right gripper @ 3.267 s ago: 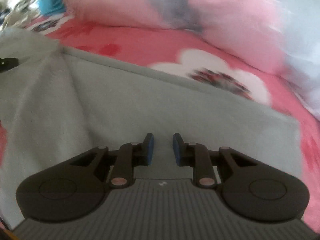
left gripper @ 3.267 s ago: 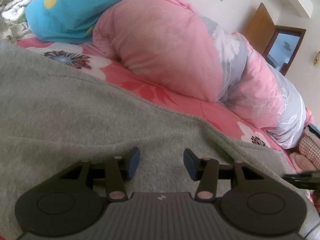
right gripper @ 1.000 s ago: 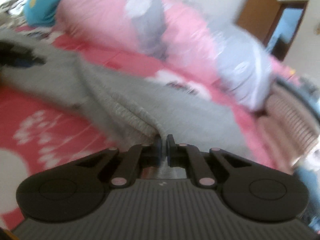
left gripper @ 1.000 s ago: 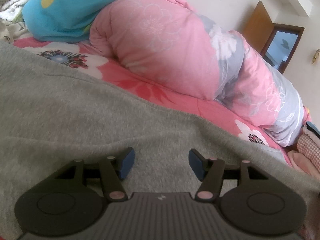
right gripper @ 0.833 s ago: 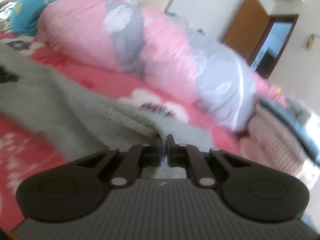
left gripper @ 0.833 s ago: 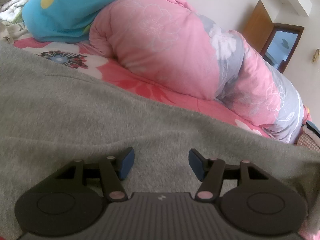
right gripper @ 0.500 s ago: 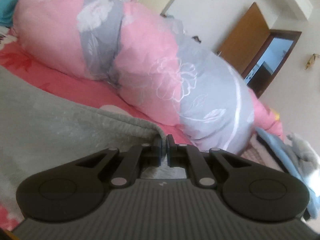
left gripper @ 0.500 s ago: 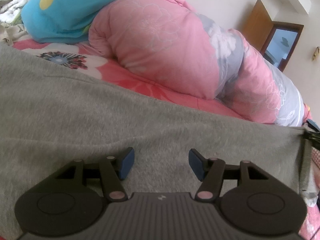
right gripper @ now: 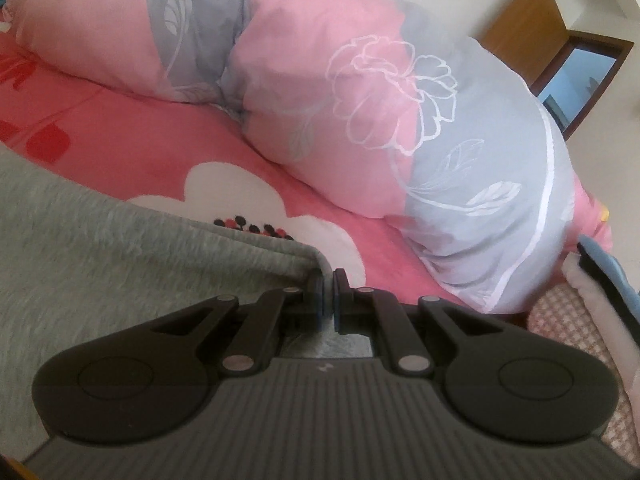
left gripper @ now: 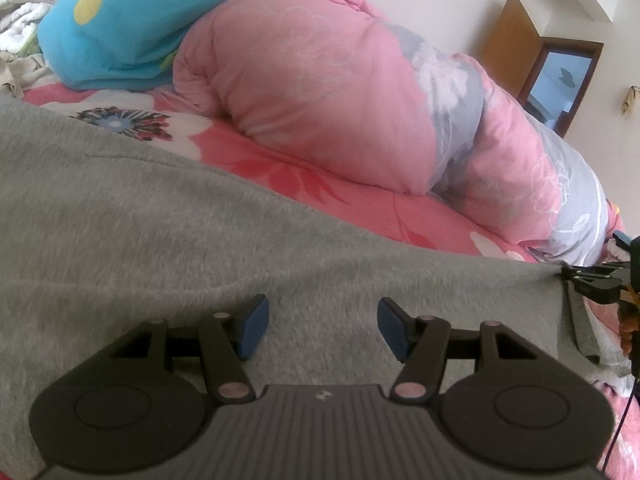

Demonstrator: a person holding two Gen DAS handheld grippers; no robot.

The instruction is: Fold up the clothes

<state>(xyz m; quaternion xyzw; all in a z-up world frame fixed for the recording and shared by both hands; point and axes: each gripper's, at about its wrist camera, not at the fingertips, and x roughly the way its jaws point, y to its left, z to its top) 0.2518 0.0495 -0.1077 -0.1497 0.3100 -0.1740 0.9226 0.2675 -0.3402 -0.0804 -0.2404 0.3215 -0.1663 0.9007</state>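
A: Where is the garment?
B: The grey garment (left gripper: 168,216) lies spread over the bed (left gripper: 360,208), in front of the rolled pink quilt (left gripper: 320,92). Most of it is flat; its type I cannot tell.

A: Right gripper?
B: The right gripper (right gripper: 328,300) has its jaws pressed together, pinching a corner of the garment's edge on the side toward the quilt. The cloth drapes away from it to the left.

A: Left gripper?
B: The left gripper (left gripper: 320,330) has its jaws spread, holding nothing, low over the middle of the cloth. Contact with the fabric I cannot tell.

A: Progress?
B: Early, by my judgement. One corner is gripped and no finished fold shows. The folding itself looks almost wholly left to do. A pile of other clothes (right gripper: 580,320) sits beyond the quilt's end.
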